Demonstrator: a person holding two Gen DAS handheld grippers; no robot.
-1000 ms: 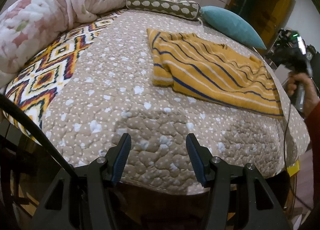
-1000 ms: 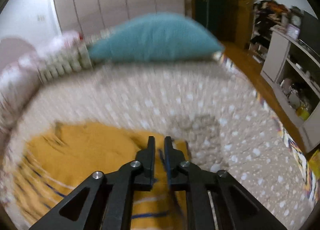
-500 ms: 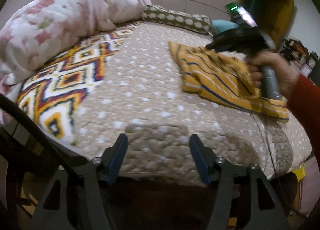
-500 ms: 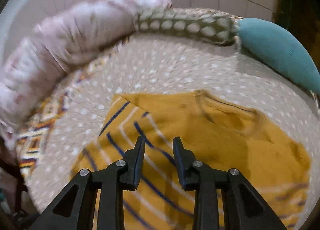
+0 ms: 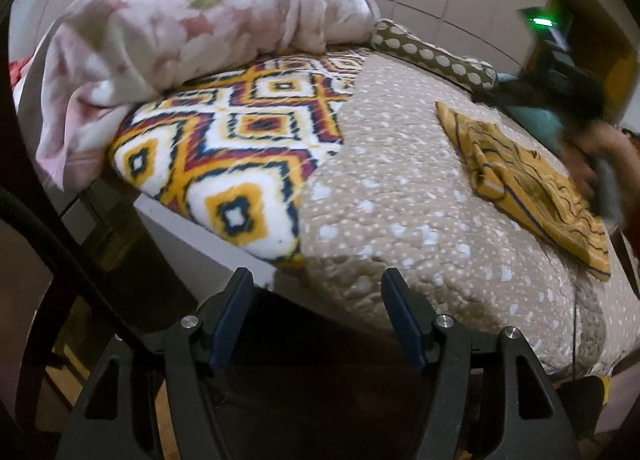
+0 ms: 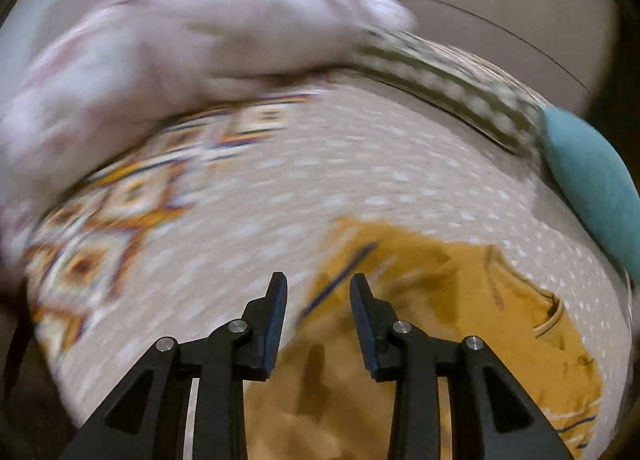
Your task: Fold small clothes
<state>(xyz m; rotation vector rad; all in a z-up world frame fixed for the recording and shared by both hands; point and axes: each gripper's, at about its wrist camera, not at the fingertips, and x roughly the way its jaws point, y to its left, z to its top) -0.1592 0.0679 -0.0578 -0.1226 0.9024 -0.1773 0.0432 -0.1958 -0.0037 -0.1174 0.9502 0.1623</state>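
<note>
No text, label, brand, number or sign can be read anywhere in either view

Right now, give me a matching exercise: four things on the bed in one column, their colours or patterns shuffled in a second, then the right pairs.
Things:
1. shirt
2. blanket
3. bolster
4. pillow

Looks:
A. plain teal
B. pink and white floral
C. mustard with dark blue stripes
D. olive with pale dots

Pairs: 1-C, 2-B, 3-D, 4-A
</note>
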